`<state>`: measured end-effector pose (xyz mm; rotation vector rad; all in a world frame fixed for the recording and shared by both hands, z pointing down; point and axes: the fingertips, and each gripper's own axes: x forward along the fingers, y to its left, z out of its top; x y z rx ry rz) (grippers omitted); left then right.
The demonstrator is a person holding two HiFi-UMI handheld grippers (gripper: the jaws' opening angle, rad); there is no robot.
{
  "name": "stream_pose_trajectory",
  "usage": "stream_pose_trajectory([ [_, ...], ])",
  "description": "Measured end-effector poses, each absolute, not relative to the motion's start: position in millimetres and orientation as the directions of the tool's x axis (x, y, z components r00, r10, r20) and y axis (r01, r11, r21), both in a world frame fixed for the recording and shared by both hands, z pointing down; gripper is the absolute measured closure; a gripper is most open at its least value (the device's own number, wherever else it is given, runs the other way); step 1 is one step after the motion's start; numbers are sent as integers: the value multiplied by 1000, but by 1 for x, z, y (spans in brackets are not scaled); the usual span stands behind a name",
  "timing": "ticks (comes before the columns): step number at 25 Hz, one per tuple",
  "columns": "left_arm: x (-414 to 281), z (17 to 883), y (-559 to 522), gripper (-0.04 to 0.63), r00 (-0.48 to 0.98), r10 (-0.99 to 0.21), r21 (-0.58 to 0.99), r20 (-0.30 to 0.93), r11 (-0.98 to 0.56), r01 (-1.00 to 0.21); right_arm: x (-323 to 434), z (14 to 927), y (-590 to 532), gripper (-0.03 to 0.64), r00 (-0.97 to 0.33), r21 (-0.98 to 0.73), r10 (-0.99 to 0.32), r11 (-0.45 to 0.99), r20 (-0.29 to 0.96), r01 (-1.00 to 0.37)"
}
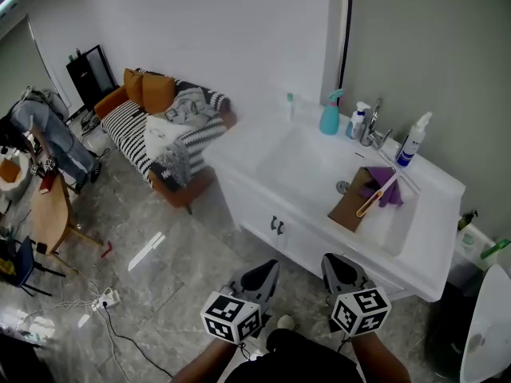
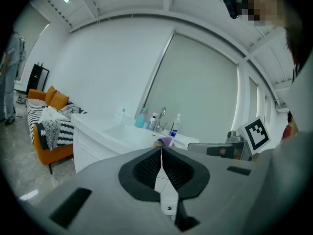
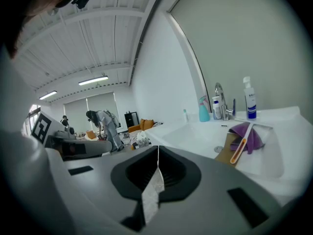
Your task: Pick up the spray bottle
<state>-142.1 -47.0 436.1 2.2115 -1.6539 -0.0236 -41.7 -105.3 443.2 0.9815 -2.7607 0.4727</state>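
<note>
Left of the faucet (image 1: 374, 124), at the back of the white counter (image 1: 239, 148), the teal spray bottle (image 1: 330, 114) stands upright, with 1 small white bottle (image 1: 358, 122) between it and the faucet. Right of the faucet stands a taller white bottle with a blue label (image 1: 413, 140). Just in front of the faucet, in the basin, lie a purple cloth (image 1: 385, 186), a brown board (image 1: 350, 207) and an orange brush (image 1: 374, 199). Well apart from the faucet, the left gripper (image 2: 161, 148) and right gripper (image 3: 157, 147) each have jaws pressed together, with nothing between them.
</note>
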Motion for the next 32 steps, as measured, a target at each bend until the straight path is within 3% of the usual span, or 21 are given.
stream_pose_trajectory([
  [32,-166,433,-181,584,324,-919,264,227,-262,-928,-57,447,-230,609,-740,-197,-622,716,259,-670],
])
